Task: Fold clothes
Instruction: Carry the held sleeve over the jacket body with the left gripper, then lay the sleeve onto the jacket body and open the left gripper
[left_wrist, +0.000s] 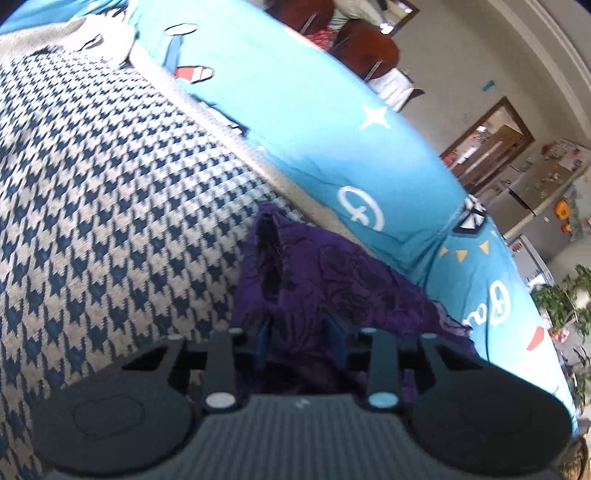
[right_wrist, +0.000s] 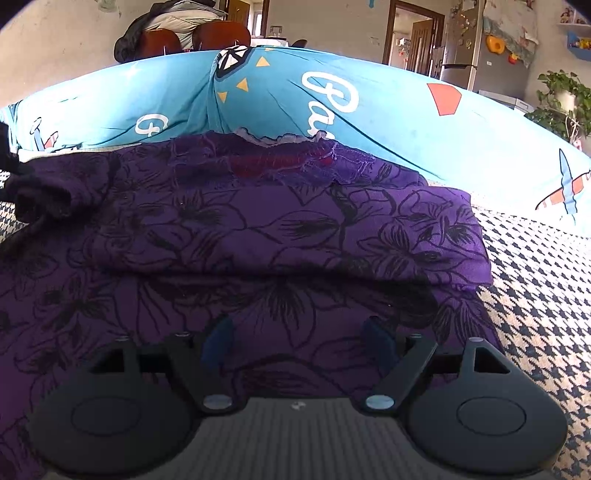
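Observation:
A purple garment with black flower outlines (right_wrist: 258, 221) lies partly folded on a houndstooth blanket (right_wrist: 535, 295), its lace-trimmed neckline (right_wrist: 295, 162) at the far edge. My right gripper (right_wrist: 297, 339) hovers low over the near part of the garment, open, with its blue fingertips (right_wrist: 218, 339) wide apart and nothing pinched. In the left wrist view the same purple garment (left_wrist: 332, 273) rises in a bunched ridge from my left gripper (left_wrist: 299, 341). That gripper's jaws are drawn in on a fold of the cloth. The houndstooth blanket (left_wrist: 92, 203) fills the left of that view.
A turquoise printed sheet (right_wrist: 406, 122) covers the surface beyond the blanket. Brown chairs (right_wrist: 221, 33) stand behind it. A fridge (right_wrist: 461, 48), a doorway (right_wrist: 413, 33) and a potted plant (right_wrist: 565, 99) are at the right.

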